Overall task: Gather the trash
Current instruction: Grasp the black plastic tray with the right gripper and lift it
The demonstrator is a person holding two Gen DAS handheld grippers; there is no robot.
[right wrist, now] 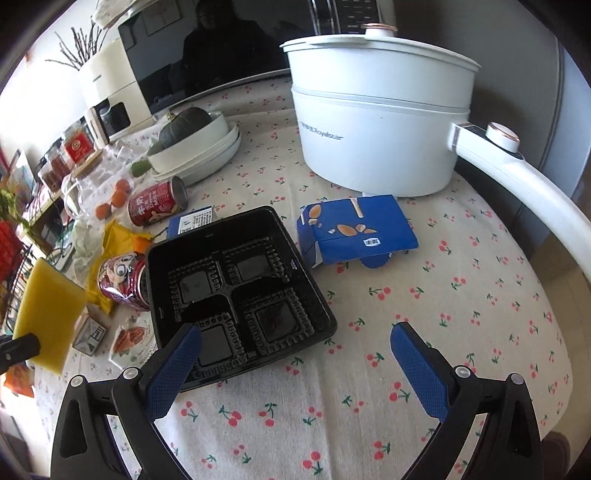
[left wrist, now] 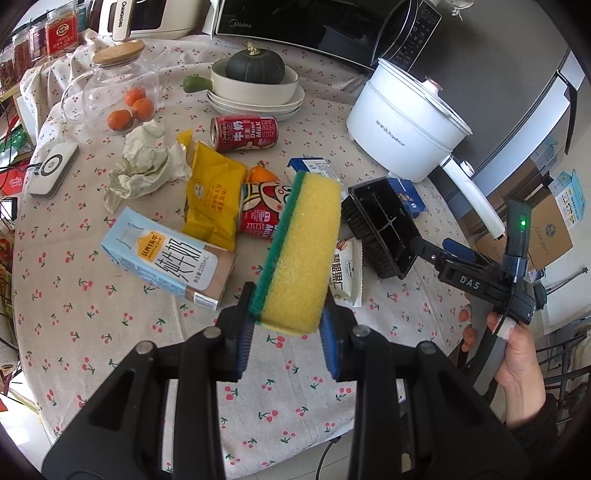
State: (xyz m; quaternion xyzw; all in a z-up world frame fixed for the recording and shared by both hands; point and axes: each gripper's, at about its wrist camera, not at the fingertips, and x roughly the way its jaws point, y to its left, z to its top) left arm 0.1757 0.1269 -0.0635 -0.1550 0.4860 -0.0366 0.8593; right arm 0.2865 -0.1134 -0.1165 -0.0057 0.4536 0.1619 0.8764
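My left gripper (left wrist: 287,325) is shut on a yellow sponge with a green scouring side (left wrist: 301,251) and holds it above the table; the sponge also shows in the right wrist view (right wrist: 46,314). Trash lies on the cherry-print tablecloth (left wrist: 288,398): a light blue milk carton (left wrist: 168,258), a yellow wrapper (left wrist: 212,195), two red cans (left wrist: 243,133) (left wrist: 258,214), crumpled paper (left wrist: 142,162), a white snack wrapper (left wrist: 347,273). My right gripper (right wrist: 295,354) is open, its left finger over the near edge of a black plastic tray (right wrist: 236,291). A blue carton (right wrist: 354,229) lies beyond the tray.
A white electric pot (right wrist: 376,122) with a long handle stands at the back right. Stacked bowls hold a dark squash (left wrist: 255,66). A glass jar (left wrist: 118,85), oranges (left wrist: 133,107), a white device (left wrist: 53,170) and a black microwave (left wrist: 325,22) sit further off.
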